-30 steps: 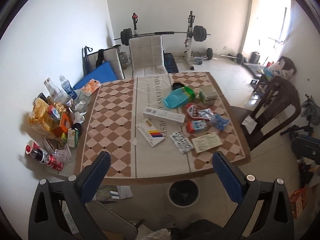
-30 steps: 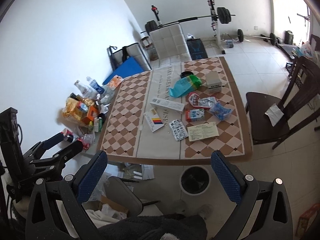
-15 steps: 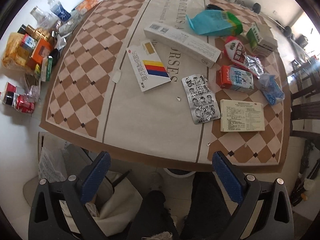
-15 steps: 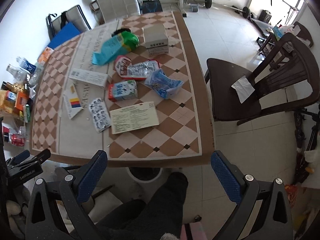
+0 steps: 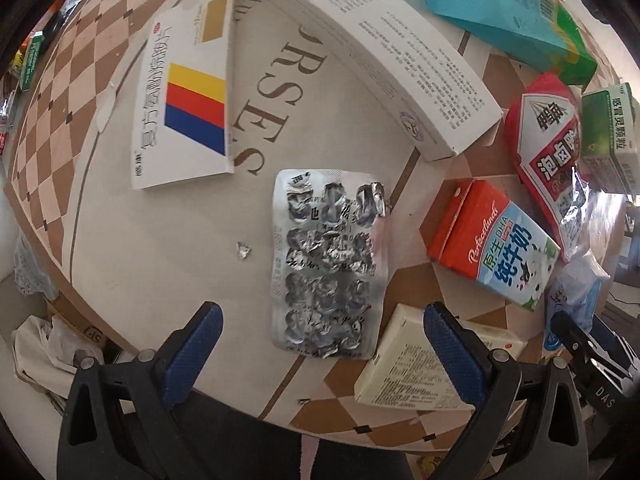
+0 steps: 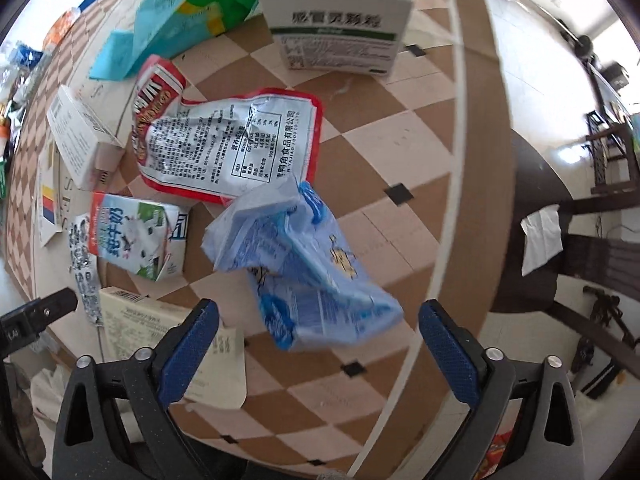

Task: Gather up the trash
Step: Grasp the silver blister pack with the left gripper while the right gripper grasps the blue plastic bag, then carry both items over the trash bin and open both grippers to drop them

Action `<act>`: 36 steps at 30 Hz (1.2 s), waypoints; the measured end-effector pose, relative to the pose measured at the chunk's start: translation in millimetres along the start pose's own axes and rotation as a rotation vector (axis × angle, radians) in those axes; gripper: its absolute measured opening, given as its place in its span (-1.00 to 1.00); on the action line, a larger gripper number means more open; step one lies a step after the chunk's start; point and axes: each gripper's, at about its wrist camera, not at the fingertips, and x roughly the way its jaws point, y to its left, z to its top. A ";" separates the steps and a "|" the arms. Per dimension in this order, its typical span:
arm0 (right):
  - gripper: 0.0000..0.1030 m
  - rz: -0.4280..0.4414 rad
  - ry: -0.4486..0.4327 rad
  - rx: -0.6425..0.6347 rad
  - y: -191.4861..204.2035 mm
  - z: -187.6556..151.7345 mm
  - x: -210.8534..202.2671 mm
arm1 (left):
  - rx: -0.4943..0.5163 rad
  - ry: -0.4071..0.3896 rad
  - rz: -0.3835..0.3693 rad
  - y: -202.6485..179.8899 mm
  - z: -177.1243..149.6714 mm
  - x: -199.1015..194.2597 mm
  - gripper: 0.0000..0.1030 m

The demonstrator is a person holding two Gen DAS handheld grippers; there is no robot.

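A table (image 5: 132, 264) with a brown-and-cream checked cloth fills both views, strewn with packaging. Beyond the left gripper (image 5: 320, 344) lies a long white carton (image 5: 360, 40), and to its far left a flat white box with yellow, red and blue stripes (image 5: 188, 96). A red milk carton (image 5: 492, 240) sits ahead to the right, with a cream leaflet box (image 5: 404, 368) just under the right finger. An empty silver blister sheet (image 5: 328, 264) lies directly ahead between the blue pads, untouched; the jaws stand wide and are closing. The right gripper (image 6: 318, 344) hangs over a crumpled blue plastic wrapper (image 6: 304, 264), which sits between its wide, closing jaws without contact. Further ahead lie a red-edged snack pouch (image 6: 228, 148) and a green-and-white medicine box (image 6: 340, 24).
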 end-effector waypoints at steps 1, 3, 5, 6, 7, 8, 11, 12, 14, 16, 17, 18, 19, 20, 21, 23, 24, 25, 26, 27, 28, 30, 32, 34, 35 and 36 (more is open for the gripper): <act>0.76 0.001 0.010 -0.007 0.2 3.9 5.2 | -0.001 0.005 0.016 -1.7 1.2 1.5 0.65; 0.50 0.006 0.027 -0.019 0.5 9.6 13.3 | 0.005 0.017 0.030 -0.2 2.4 5.8 0.29; 0.30 0.009 0.033 -0.035 0.0 13.8 18.8 | 0.009 0.007 0.027 4.5 -0.7 6.4 0.19; 0.20 0.005 0.031 -0.044 -0.1 14.7 20.6 | 0.013 -0.002 0.019 6.6 -3.0 4.1 0.19; 0.17 0.002 0.022 -0.051 -0.5 15.4 20.5 | 0.021 -0.010 0.016 7.8 -5.2 2.8 0.19; 0.05 0.005 0.013 -0.058 -1.2 15.4 19.9 | 0.022 -0.018 0.014 10.2 -8.3 1.4 0.19; -0.31 0.033 0.001 -0.058 -2.0 12.5 14.0 | 0.012 -0.034 0.039 22.1 -18.5 0.2 0.19; -0.45 0.043 0.002 -0.053 -2.6 11.4 12.3 | 0.001 -0.034 0.033 25.9 -23.7 -1.7 0.19; -0.58 0.067 0.008 -0.047 -5.7 9.4 9.6 | -0.011 -0.046 0.023 35.3 -31.5 -6.8 0.19; -0.62 0.082 0.006 -0.043 -8.9 6.6 6.2 | -0.017 -0.069 0.011 46.2 -42.6 -15.6 0.19; -0.64 0.091 0.003 -0.038 -10.3 5.9 2.8 | -0.016 -0.081 0.006 50.2 -46.3 -20.2 0.19; -0.67 0.103 -0.002 -0.029 -12.4 3.9 -0.2 | -0.014 -0.097 0.006 53.9 -52.3 -26.8 0.19; -0.68 0.118 -0.007 -0.019 -15.7 -0.7 -3.7 | -0.012 -0.115 0.007 56.8 -58.1 -34.3 0.19; -0.71 0.132 -0.014 -0.009 -18.2 -2.7 -7.5 | -0.012 -0.132 0.005 60.5 -64.2 -41.3 0.19; -0.72 0.142 -0.023 -0.001 -20.9 -5.1 -11.9 | -0.014 -0.150 0.003 63.8 -71.9 -50.0 0.19; -0.73 0.155 -0.043 0.014 -21.3 -12.4 -19.1 | -0.015 -0.190 0.001 71.0 -87.6 -69.3 0.19; -0.74 0.163 -0.052 0.021 -22.8 -16.4 -24.8 | -0.015 -0.209 -0.005 75.0 -97.1 -78.8 0.19; -0.74 0.169 -0.062 0.026 -23.8 -20.9 -30.7 | -0.012 -0.227 -0.009 77.3 -105.4 -87.6 0.19; -0.74 0.176 -0.072 0.033 -25.0 -25.5 -38.2 | -0.007 -0.246 -0.017 81.2 -115.3 -96.1 0.19; -0.75 0.186 -0.084 0.037 -24.5 -30.6 -42.0 | -0.001 -0.259 -0.028 84.1 -122.9 -102.4 0.19; -0.75 0.196 -0.098 0.037 -23.4 -40.5 -52.1 | 0.007 -0.270 -0.038 86.5 -134.3 -106.0 0.19; -0.75 0.213 -0.122 0.031 -18.4 -61.2 -68.5 | 0.021 -0.287 -0.055 85.2 -156.6 -116.6 0.19; -0.75 0.228 -0.138 0.012 -9.8 -88.2 -82.9 | 0.028 -0.291 -0.073 85.5 -165.9 -114.1 0.19; -0.75 0.235 -0.143 -0.011 5.1 -118.4 -91.3 | 0.021 -0.290 -0.092 73.8 -174.0 -96.6 0.19; -0.75 0.240 -0.140 -0.020 14.8 -136.0 -91.6 | 0.015 -0.289 -0.102 82.1 -187.8 -93.4 0.19; -0.75 0.244 -0.134 -0.029 23.6 -154.1 -90.6 | 0.007 -0.286 -0.110 85.5 -196.5 -87.1 0.19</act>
